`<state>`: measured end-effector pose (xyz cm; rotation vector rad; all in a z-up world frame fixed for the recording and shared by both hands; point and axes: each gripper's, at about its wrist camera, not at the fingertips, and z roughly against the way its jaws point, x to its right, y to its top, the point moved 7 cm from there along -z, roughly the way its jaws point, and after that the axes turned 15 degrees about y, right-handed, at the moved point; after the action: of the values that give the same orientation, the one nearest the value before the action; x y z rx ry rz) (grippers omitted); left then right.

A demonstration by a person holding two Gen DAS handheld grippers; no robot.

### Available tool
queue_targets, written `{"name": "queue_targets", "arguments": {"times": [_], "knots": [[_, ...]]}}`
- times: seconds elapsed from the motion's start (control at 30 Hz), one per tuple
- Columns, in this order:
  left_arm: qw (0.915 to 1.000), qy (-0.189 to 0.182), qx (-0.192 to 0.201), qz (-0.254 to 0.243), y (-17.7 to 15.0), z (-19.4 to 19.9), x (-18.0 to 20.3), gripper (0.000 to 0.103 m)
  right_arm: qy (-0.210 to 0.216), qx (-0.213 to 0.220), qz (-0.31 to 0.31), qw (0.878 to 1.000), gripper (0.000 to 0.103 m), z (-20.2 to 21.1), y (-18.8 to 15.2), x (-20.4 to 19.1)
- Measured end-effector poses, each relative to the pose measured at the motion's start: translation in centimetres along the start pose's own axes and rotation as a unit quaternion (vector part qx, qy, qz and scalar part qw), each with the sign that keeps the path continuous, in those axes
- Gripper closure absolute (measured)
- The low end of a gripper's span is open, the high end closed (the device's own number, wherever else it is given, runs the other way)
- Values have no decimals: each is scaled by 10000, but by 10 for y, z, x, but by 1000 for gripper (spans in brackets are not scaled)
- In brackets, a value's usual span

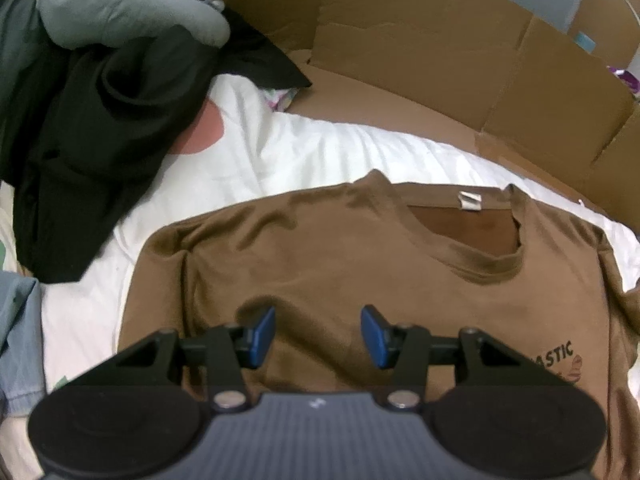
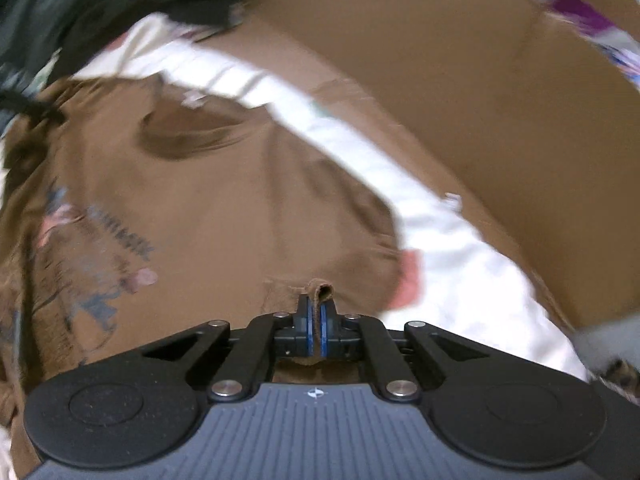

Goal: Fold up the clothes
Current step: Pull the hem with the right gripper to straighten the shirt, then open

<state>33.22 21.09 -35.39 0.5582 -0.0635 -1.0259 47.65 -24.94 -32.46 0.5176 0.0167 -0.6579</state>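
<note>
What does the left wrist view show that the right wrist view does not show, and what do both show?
Only the left wrist view shows the left tool open and empty above the brown T-shirt, the white neck label in sharp detail, and the pile of dark clothes clearly.

Only the right wrist view shows the right tool shut on a pinched fold of the shirt's fabric. This view is blurred.

Both show the shirt lying front up on the white sheet, its chest print, and the cardboard behind.
</note>
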Motion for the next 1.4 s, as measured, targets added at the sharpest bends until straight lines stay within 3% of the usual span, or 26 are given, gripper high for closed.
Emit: {"name": "queue_targets", "arguments": {"times": [0.13,0.27,0.4,0.63,0.83,1.03,1.4], "knots": [[10000,13,25,-16,-1,4,4,52,-356,579,-809,9944,101,28,-7,34],[10000,38,8,-82,-5,5,6,52,-732,1034,-1457,9812,101,51,-20,65],[9999,71,-23,-112,-7,2,8,52,-1006,1237,-1896,9688,101,59,-33,87],[9999,97,-81,-53,-8,-3,15,52,-1241,1380,-2408,9527,101,60,-49,105],[9997,74,-77,-241,-16,-3,27,52,-1800,1187,-2948,9309,101,56,-70,128],[9995,82,-104,-294,-19,-4,30,52,-2071,1329,-3178,9157,101,58,-78,139],[9993,88,-93,-356,-19,-3,33,52,-2239,1291,-3051,9166,101,46,-52,155]]}}
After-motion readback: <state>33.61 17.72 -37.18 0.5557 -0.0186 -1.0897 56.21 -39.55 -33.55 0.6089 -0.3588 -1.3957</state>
